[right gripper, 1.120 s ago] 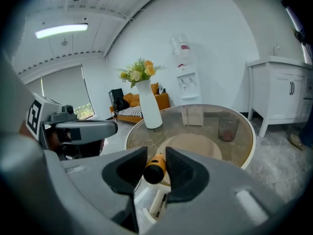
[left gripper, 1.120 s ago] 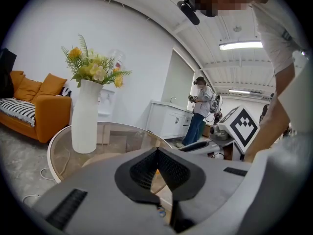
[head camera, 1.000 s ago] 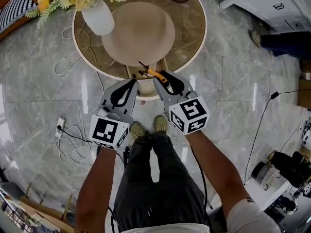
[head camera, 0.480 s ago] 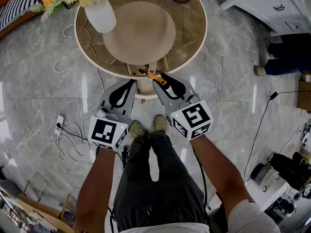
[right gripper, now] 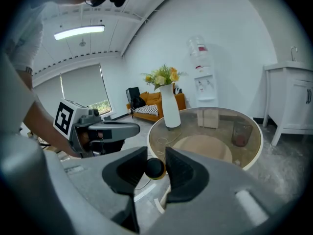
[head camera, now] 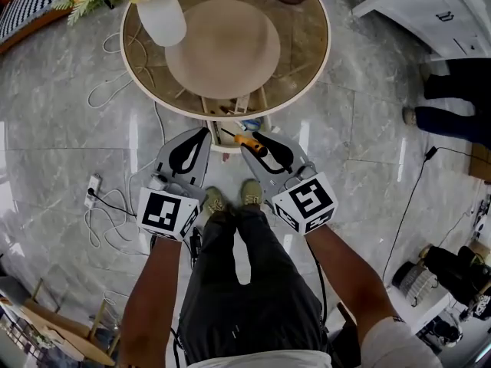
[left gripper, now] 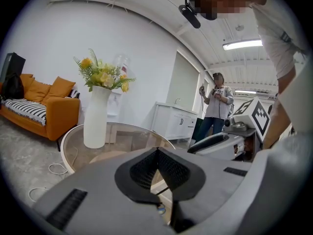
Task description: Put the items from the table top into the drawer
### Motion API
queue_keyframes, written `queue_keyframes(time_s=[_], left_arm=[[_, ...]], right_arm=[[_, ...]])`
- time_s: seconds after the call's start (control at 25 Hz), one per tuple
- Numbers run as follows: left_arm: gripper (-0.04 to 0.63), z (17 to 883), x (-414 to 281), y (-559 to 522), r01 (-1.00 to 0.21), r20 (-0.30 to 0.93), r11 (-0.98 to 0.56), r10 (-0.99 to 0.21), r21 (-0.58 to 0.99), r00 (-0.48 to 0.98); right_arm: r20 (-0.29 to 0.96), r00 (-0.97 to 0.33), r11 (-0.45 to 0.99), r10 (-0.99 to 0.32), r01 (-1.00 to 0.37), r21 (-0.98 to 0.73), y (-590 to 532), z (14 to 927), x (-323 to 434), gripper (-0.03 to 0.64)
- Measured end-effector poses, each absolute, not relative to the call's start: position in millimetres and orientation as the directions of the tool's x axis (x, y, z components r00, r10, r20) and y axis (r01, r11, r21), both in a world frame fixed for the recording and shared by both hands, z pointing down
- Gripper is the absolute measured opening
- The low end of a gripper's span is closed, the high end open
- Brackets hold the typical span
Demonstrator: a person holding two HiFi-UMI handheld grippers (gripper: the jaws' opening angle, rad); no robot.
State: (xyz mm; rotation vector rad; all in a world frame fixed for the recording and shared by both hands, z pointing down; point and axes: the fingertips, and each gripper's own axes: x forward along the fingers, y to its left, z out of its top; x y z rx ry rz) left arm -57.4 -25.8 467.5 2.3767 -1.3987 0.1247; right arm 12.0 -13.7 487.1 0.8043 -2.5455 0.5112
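The orange-handled tool (head camera: 245, 140) is clamped by its rounded black end between the pads of the right gripper (right gripper: 156, 166) and is held over the front of the open drawer (head camera: 227, 151). The left gripper (head camera: 204, 131) is seen just beside it, jaws pressed together with nothing between them. Small items are seen lying inside the drawer, which juts from under the round glass table (head camera: 325, 46). Farther off, a white vase (head camera: 163, 20) of yellow flowers is stood near the table's edge

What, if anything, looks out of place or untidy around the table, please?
Nothing looks spilled or damaged. The vase stands upright on the round table. Only the loose white cable sprawls in loops across the floor left of the table, a possible trip hazard.
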Motion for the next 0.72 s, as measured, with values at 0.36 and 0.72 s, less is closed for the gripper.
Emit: queue_keyframes(time_s=[0.36,0.72], left_arm=[[0.000,508,-49,-2,-0.857,0.304,-0.422,-0.809,0.296,0.503],[0.000,567,-44,-2,-0.855,0.331,-0.414,-0.796,0.312,0.506]], right_arm=[[0.596,-0.714,0.775,-0.367,-0.589,-0.229,4,566,16,0.115],[0.668,-0.683,0.812,-0.294,-0.548,-0.203,-3,659,6,0.115]])
